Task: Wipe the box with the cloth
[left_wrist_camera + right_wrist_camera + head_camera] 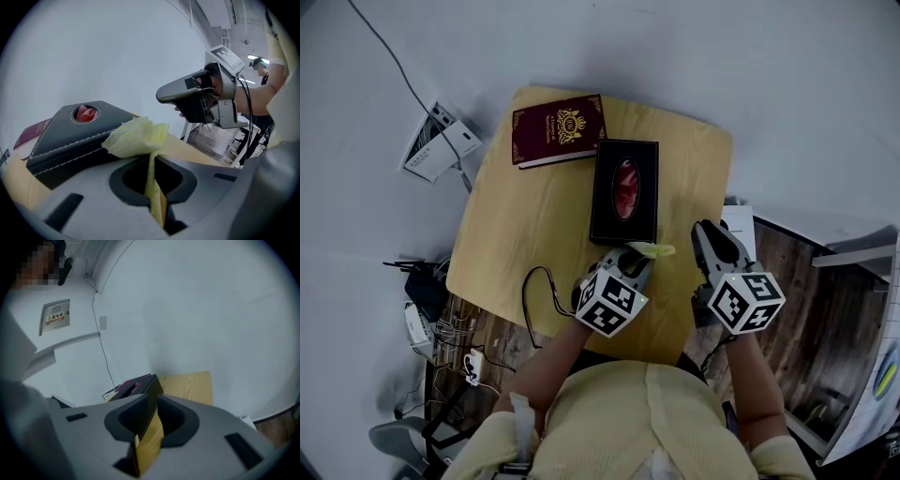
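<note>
Box (623,190): flat, long axis pointing away from the person, opening up.
Left gripper (639,255): at box's near end, pinching cloth (657,249).
Right gripper (707,232): right of box, slightly parted, empty.

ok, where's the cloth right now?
Head view, lower centre: the yellow cloth is pinched in the left gripper, by the near end of the black box.

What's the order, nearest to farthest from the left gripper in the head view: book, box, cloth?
1. cloth, pinched in the left gripper itself.
2. box, just beyond the cloth, in the middle of the table.
3. book, at the far left corner.
</note>
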Demonstrator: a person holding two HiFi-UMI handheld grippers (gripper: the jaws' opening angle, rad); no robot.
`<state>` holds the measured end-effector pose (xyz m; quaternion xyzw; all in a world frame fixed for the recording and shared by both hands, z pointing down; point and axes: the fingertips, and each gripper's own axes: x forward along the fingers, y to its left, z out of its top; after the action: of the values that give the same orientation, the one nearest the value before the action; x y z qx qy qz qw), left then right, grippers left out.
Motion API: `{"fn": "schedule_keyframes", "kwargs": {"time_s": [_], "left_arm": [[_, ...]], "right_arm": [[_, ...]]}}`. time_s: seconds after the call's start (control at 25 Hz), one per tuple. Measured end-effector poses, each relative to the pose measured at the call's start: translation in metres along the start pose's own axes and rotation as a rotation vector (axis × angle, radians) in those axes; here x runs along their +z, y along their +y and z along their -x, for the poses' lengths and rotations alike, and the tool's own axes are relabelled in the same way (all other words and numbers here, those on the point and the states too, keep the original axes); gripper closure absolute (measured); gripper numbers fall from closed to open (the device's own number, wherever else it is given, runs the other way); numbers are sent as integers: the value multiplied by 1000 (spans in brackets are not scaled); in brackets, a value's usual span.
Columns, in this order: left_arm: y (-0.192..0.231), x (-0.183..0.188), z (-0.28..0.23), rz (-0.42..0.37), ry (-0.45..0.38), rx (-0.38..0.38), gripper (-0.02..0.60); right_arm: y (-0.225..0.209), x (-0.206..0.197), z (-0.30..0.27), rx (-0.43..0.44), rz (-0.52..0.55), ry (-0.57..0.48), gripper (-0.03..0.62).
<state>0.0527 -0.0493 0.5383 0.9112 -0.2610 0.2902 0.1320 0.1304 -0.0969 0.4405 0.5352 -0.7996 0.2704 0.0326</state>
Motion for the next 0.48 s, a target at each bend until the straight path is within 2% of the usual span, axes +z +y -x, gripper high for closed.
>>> {"fn": "schedule_keyframes", "kwargs": {"time_s": [0.24, 0.48], "left_arm": [[-15, 12, -12, -10, -15, -38, 549], [-34, 38, -7, -25, -77, -81, 549]], "right_arm": [[-8, 0, 3, 1, -2, 2, 520], [-6, 2, -2, 46, 37, 25, 520]]}}
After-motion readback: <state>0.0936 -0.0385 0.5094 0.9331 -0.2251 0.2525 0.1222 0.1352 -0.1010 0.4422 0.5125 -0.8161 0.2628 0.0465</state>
